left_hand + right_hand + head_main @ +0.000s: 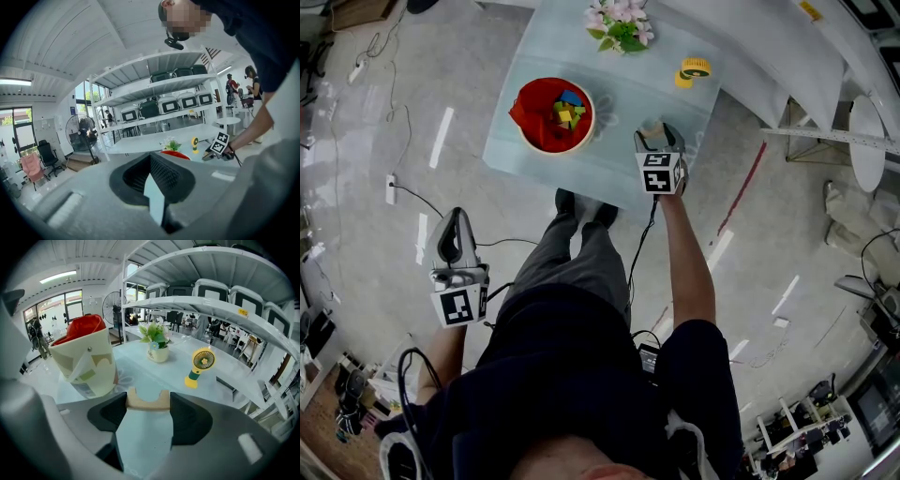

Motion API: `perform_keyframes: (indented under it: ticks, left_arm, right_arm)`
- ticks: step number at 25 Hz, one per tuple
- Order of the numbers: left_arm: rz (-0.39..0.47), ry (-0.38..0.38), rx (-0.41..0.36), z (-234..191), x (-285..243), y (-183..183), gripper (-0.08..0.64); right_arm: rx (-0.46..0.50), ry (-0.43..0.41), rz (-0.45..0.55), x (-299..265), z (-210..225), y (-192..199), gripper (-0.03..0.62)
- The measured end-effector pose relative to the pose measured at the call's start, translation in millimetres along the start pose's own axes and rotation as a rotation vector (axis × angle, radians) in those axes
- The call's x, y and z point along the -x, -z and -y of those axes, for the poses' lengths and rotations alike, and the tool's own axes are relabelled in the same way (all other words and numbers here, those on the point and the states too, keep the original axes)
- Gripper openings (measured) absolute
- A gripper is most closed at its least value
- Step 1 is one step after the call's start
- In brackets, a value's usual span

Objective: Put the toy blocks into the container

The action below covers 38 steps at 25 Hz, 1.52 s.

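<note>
Tan arch block [148,400], long axis jaw to jaw, sits clamped in the wide-set right gripper [659,141] above the table [628,89], container [89,366] close at its 10 o'clock, far from the closed, empty left gripper [455,234].

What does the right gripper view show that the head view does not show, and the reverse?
Only the right gripper view: the arch shape of the tan block clamped in the right gripper, and the container's cream patterned outside. Only the head view: the coloured blocks inside the container, and the left gripper, away from the table. Both: the container, the flower pot and the yellow fan.
</note>
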<state>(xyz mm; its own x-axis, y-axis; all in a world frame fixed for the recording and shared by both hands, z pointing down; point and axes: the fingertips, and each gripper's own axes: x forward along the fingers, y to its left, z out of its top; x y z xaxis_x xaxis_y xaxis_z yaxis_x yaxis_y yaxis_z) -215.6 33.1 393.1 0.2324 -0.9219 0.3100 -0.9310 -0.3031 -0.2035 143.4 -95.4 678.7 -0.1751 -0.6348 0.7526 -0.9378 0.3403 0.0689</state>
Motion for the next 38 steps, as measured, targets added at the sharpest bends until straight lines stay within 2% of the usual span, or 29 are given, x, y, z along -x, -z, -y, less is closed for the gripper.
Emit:
perform_keyframes:
  ticks: [11, 24, 29, 38]
  left_arm:
    - [0.02, -0.001, 0.028, 1.1, 2.1, -3.3, 0.002]
    - [0.046, -0.011, 0.053, -4.2, 7.3, -4.5, 0.0]
    - [0.055, -0.016, 0.058, -6.4, 10.6, -5.4, 0.002]
    - [0.073, -0.029, 0.073, -13.7, 15.3, -5.9, 0.0]
  right_arm:
    - [0.045, -0.028, 0.068, 46.7, -15.1, -42.9, 0.288]
    - [0.116, -0.118, 0.182, 93.6, -61.4, -112.8, 0.288]
    - [0.154, -0.164, 0.203, 100.4, -84.6, -133.4, 0.288]
    - [0.235, -0.231, 0.201, 93.4, -126.1, -148.1, 0.288]
